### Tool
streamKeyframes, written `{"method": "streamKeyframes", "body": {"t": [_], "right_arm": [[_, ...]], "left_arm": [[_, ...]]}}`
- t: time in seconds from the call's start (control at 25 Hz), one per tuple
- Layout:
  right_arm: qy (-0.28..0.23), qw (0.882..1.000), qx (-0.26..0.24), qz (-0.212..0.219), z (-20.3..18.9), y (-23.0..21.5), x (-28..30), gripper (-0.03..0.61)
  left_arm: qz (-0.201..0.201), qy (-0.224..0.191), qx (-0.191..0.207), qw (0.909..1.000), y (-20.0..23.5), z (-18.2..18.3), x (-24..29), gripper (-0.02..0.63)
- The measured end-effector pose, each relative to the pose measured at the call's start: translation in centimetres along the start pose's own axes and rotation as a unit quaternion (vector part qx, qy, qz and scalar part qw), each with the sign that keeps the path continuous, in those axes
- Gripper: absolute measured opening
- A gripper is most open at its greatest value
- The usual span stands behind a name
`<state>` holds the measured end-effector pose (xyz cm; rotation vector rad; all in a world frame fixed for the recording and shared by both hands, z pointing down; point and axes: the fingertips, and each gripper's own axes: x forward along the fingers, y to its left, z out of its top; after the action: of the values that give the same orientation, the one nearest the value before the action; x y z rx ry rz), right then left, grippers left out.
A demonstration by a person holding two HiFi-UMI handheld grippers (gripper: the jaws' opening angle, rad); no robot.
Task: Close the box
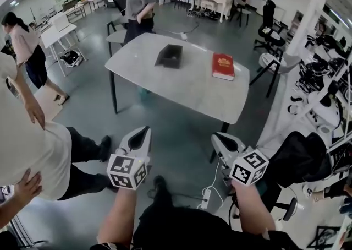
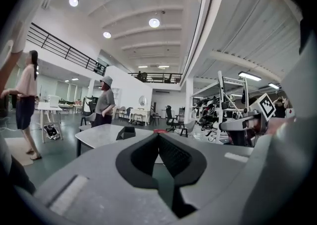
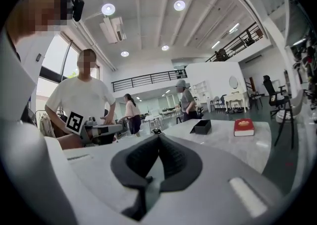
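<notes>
A small black box (image 1: 169, 56) sits open on the far middle of the pale table (image 1: 181, 86). A red book-like box (image 1: 223, 66) lies flat to its right. Both of my grippers hang well short of the table's near edge, over the floor. The left gripper (image 1: 146, 129) is shut with nothing in it, and so is the right gripper (image 1: 215, 138). In the left gripper view the shut tips (image 2: 158, 134) point at the distant black box (image 2: 128, 132). From the right gripper (image 3: 158, 135) I see the black box (image 3: 202, 127) and the red box (image 3: 243, 127).
A person in grey (image 1: 138, 1) stands at the table's far side. Another person (image 1: 22, 45) walks at far left, and one in a white shirt (image 1: 27, 150) stands close on my left. An office chair (image 1: 275, 61) is right of the table; a power strip (image 1: 206, 196) lies on the floor.
</notes>
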<state>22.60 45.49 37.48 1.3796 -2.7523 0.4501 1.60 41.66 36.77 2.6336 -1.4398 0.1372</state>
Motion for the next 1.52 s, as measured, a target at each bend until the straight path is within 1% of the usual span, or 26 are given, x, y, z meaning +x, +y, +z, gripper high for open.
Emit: {"method": "streamKeyframes", "body": {"t": [0.08, 0.2, 0.36, 0.48, 0.64, 0.8, 1.0, 1.16, 1.32, 1.52], "right_arm": [[0.014, 1.000, 0.021, -0.003, -1.2, -1.0, 2.7, 0.002], [0.035, 0.999, 0.035, -0.004, -2.2, -2.8, 7.2, 0.002], [0.051, 0.998, 0.047, -0.005, -2.0, -4.8, 13.0, 0.002], [0.049, 0.998, 0.048, 0.003, -0.9, -5.7, 17.2, 0.002], [0.055, 0.997, 0.043, 0.021, 0.4, -6.0, 22.7, 0.002], [0.050, 0.998, 0.027, 0.023, 2.5, -6.0, 27.4, 0.002], [0.027, 0.999, 0.021, 0.021, 4.7, -5.2, 30.7, 0.002], [0.029, 0.999, 0.026, 0.030, 5.0, -4.6, 31.5, 0.002], [0.020, 0.999, 0.025, 0.035, 6.0, -6.4, 32.8, 0.002], [0.013, 0.999, 0.024, 0.043, 7.2, -9.8, 36.3, 0.002]], "left_arm": [[0.008, 0.017, -0.003, 0.9998, 2.4, -1.7, 1.4, 0.009], [0.022, 0.030, -0.016, 0.9992, 6.7, -3.5, 4.3, 0.009], [0.031, 0.048, -0.028, 0.9980, 11.9, -4.4, 7.8, 0.009], [0.029, 0.056, -0.026, 0.9977, 14.8, -4.0, 10.3, 0.009], [0.023, 0.056, -0.014, 0.9981, 18.3, -2.2, 12.9, 0.009], [0.020, 0.041, -0.008, 0.9989, 22.0, 0.2, 14.5, 0.009], [0.017, 0.022, 0.005, 0.9996, 25.1, 2.7, 15.2, 0.009], [0.018, 0.022, 0.003, 0.9996, 26.1, 3.2, 15.6, 0.009], [0.019, 0.019, 0.003, 0.9996, 26.7, 3.5, 17.6, 0.009], [0.026, 0.018, 0.007, 0.9995, 28.9, 4.5, 21.7, 0.009]]}}
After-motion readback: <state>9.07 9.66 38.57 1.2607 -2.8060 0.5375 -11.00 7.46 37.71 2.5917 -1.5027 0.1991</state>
